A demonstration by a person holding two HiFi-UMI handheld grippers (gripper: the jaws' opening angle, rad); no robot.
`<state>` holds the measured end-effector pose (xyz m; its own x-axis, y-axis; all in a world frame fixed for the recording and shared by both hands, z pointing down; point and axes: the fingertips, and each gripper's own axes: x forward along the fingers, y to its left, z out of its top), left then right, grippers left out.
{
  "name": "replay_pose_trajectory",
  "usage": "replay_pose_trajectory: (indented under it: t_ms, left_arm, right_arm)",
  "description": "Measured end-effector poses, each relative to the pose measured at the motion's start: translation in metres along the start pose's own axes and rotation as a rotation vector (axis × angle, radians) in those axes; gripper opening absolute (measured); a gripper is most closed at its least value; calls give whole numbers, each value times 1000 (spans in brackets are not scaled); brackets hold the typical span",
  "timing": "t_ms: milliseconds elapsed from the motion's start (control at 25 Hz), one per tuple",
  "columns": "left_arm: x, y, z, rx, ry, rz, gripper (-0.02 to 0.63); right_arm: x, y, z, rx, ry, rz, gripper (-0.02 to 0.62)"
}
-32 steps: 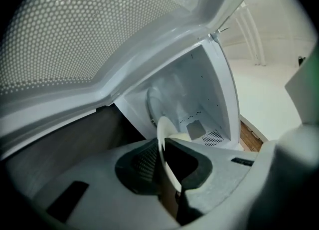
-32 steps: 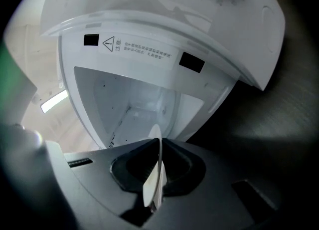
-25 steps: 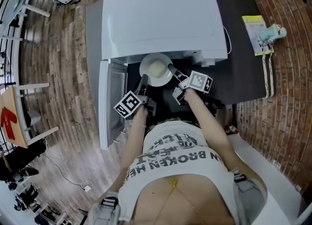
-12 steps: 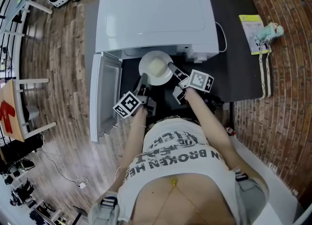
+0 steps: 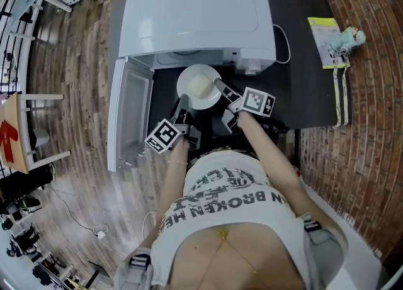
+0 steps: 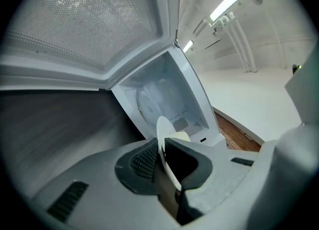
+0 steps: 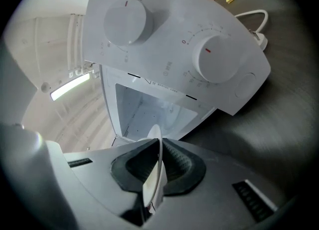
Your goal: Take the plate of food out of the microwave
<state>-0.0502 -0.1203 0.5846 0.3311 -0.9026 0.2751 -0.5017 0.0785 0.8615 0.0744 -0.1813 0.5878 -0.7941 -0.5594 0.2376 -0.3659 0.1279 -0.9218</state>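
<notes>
Lifting out is the step in hand: the left gripper [image 5: 184,102] and right gripper [image 5: 220,85] each clamp opposite rims of the plate of food [image 5: 199,86], just outside the open microwave [image 5: 189,18]. The next move probably calls for level, matched travel to the dark table [image 5: 302,62].

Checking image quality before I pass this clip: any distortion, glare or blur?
Head view: fisheye bends the floorboards, lighting even, sharp. Left gripper view: dark vignetted corners, ceiling lamp glares. Right gripper view: same vignette, dials crisp, plate rim soft up close.
</notes>
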Motion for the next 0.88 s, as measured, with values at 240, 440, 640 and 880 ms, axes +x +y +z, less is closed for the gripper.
replay_pose_trajectory:
  t_ms: [240,440,640,880]
  left_arm:
    - [-15,-4,12,28,-4,-25,41]
    - [-44,3,26,35,-1,-35,41]
    - [-77,16,27,21,23,-54,42]
    - [-115,29,19,15,74,-76,41]
  right_arm:
    - [1,18,-10,-19,-20,9,26]
    - [4,37,-37,-25,-43,11,26]
    - [-1,49,-73,-47,-64,-6,26]
    - [-18,55,-116,-45,-112,-34,26]
